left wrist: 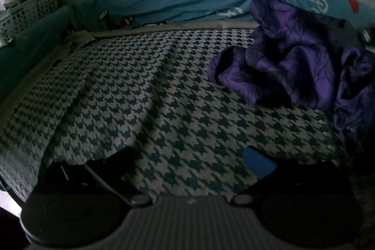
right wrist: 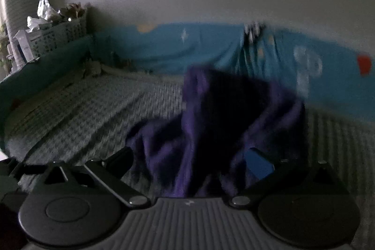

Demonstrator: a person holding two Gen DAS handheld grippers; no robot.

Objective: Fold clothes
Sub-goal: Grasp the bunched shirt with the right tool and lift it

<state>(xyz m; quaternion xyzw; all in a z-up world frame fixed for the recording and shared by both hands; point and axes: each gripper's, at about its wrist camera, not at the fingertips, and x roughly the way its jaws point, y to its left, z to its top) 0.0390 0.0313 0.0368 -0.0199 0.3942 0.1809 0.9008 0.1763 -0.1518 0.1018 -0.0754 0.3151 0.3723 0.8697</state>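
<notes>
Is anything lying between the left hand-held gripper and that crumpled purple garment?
Nothing visible: only bare houndstooth bedspread separates the open left hand-held gripper from the purple garment, which lies ahead to its right.

Both fisheye cameras look low across the bed (left wrist: 145, 95) toward the wall, each framed below by its own claw — left claw (left wrist: 189, 161), right claw (right wrist: 189, 161). The left view sits back, the purple garment (left wrist: 293, 65) off to its right; the blurred right view is close upon it. Shared: the garment, the blue sheet (right wrist: 164, 48), the basket (right wrist: 58, 36).
</notes>
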